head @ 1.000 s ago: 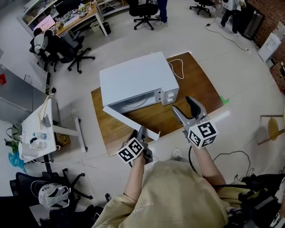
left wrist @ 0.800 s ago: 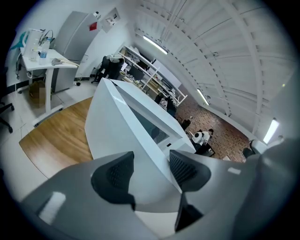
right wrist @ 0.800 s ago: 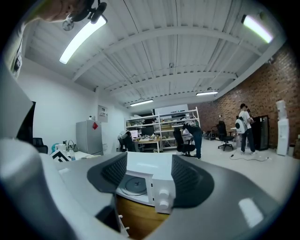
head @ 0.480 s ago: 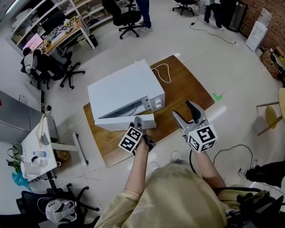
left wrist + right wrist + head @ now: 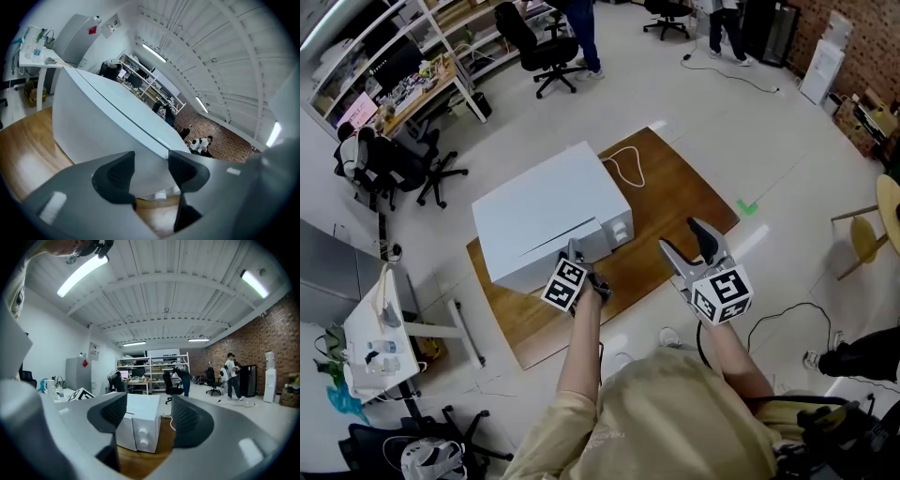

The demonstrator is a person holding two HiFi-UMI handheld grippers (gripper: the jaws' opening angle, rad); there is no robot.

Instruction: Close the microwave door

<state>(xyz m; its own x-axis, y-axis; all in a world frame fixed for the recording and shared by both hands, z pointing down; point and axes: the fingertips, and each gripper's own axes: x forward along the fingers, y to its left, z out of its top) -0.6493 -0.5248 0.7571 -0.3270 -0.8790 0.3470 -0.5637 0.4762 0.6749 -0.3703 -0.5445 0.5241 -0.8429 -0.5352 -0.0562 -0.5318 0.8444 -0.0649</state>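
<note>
The white microwave stands on a wooden board. Its door lies almost flush with the front, only a thin dark seam showing along the top. My left gripper touches the door's right part, beside the knob panel. In the left gripper view the door fills the picture right in front of the left gripper, whose jaws stand apart with nothing between them. My right gripper hovers open over the board, off to the right. It looks at the microwave from beyond the knobs.
A white cable loops on the board behind the microwave. A small white table stands at the left, office chairs and desks at the back, a round-seat chair at the right. People stand far back.
The door has swung from wide open down to almost shut, with my left gripper following it toward the microwave. The right gripper has drifted a little left and up.
</note>
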